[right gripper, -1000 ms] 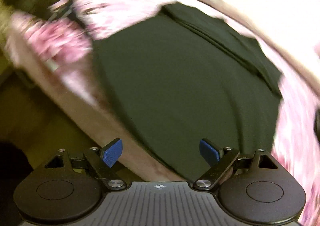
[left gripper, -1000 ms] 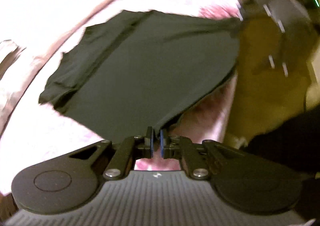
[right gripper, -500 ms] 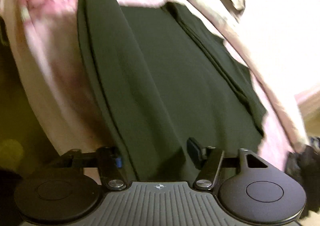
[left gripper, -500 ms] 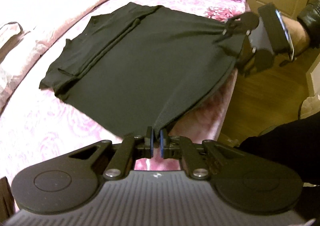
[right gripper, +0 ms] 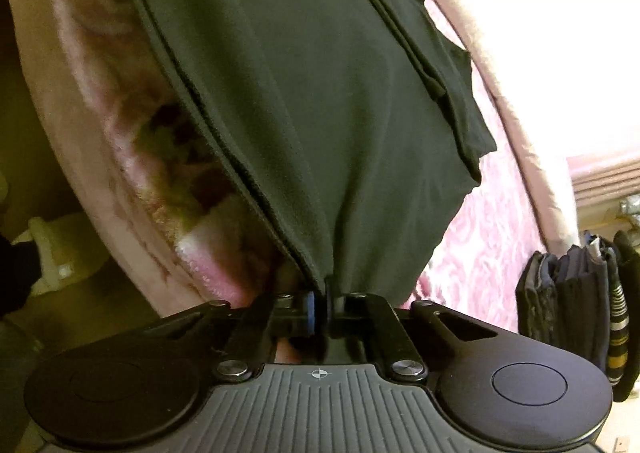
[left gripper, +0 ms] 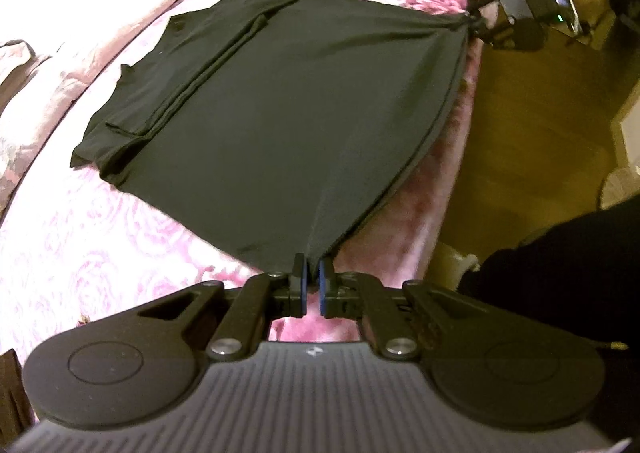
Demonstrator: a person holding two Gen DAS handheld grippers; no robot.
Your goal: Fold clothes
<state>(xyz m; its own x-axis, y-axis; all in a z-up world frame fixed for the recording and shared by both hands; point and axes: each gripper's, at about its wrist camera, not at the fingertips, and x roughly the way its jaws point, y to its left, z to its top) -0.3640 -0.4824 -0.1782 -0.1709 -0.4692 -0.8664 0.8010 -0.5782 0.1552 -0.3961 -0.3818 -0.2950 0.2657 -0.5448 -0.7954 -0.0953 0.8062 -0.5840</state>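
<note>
Black knit shirt (left gripper: 280, 105), one item, lying on the pink floral bed (left gripper: 100, 253), its far side already turned in along a lengthwise crease, its near hem lifted off the bed edge and stretched between your two tools

Left gripper (left gripper: 313, 281): fingers pressed together on one hem corner, cloth fanning out in taut wrinkles from the pinch

Right gripper (right gripper: 319, 307): fingers likewise closed, nipping the other hem corner; in the left view it shows at the bed's far corner (left gripper: 474, 23) with the hem pulled to a point

Stack of folded dark clothes (right gripper: 572, 309): standing further along the bed, apart from the shirt

Risks, as I judge them: each hold looks shallow, taking only the corner tip, so a hard pull may slip the double-layered hem out of one pinch; uneven tension between your hands would skew the fold line; dragging rather than lifting could undo the turned-in sleeve side; the slack middle of the hem hangs over the bed edge and may catch there
</note>
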